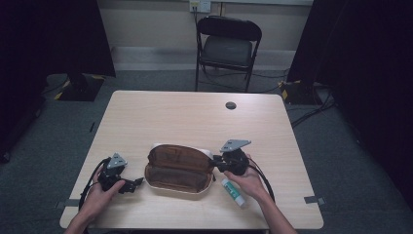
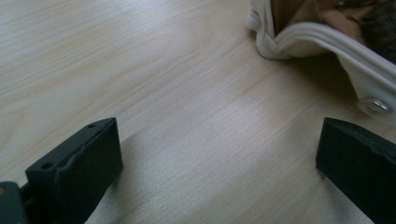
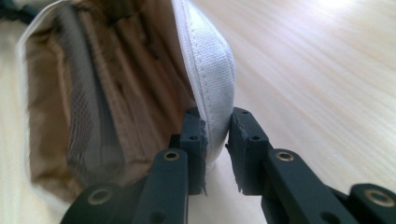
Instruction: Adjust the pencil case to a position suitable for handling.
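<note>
Pencil case [image 1: 178,168], white outside with brown lining, lies unzipped at the desk [image 1: 195,117] front centre, long axis left to right; right gripper [image 1: 217,162] touches its right end, left gripper [image 1: 140,182] sits just beside its left end, and a glue stick [image 1: 234,192] lies near the right hand [image 1: 248,180]. Left gripper view: fingers [image 2: 79,172] wide apart over bare desk, case corner [image 2: 322,42] ahead and right, untouched. Right gripper view: fingers [image 3: 194,140] clamped on the case's white rim [image 3: 210,88]; the right hand is likely nearer for any lift.
</note>
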Tool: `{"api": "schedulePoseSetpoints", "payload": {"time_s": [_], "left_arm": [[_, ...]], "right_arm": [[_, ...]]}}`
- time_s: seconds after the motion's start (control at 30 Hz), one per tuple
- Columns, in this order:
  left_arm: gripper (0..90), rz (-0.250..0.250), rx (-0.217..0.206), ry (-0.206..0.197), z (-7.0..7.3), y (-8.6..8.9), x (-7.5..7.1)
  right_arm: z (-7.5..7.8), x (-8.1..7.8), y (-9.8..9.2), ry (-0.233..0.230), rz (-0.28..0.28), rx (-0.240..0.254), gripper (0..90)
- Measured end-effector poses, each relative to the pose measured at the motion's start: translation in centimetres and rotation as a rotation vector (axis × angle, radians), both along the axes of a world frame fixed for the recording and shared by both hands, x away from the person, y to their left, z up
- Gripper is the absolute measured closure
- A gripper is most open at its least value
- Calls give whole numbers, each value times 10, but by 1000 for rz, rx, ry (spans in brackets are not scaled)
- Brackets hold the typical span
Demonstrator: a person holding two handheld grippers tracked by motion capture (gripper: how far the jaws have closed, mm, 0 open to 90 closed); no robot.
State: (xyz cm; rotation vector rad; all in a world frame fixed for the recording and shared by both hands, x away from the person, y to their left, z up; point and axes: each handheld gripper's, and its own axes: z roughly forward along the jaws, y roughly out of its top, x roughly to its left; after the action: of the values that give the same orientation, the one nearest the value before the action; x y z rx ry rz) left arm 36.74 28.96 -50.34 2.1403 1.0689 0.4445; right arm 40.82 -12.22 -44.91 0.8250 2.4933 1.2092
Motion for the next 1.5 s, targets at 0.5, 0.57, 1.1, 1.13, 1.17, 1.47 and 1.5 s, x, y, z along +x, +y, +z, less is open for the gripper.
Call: {"api": "schedulePoseSetpoints", "payload": {"time_s": [0.5, 0.57, 1.1, 1.13, 1.17, 1.47, 1.5], "left_arm": [[0, 0, 0, 0, 0, 0, 0], [0, 0, 0, 0, 0, 0, 0], [0, 0, 1, 0, 0, 0, 0], [0, 0, 1, 0, 0, 0, 0], [0, 0, 1, 0, 0, 0, 0], [0, 0, 0, 1, 0, 0, 0], [0, 0, 0, -1, 0, 0, 0]], "right_arm": [[-2, 3, 3, 23, -50, 37, 546], [-2, 3, 1, 33, -52, 41, 518], [7, -12, -7, 61, -45, 80, 398], [8, -13, -7, 52, -45, 71, 408], [8, -16, -8, 46, -49, 66, 408], [5, -28, -25, 75, -66, 76, 433], [5, -29, -25, 77, -67, 62, 440]]}}
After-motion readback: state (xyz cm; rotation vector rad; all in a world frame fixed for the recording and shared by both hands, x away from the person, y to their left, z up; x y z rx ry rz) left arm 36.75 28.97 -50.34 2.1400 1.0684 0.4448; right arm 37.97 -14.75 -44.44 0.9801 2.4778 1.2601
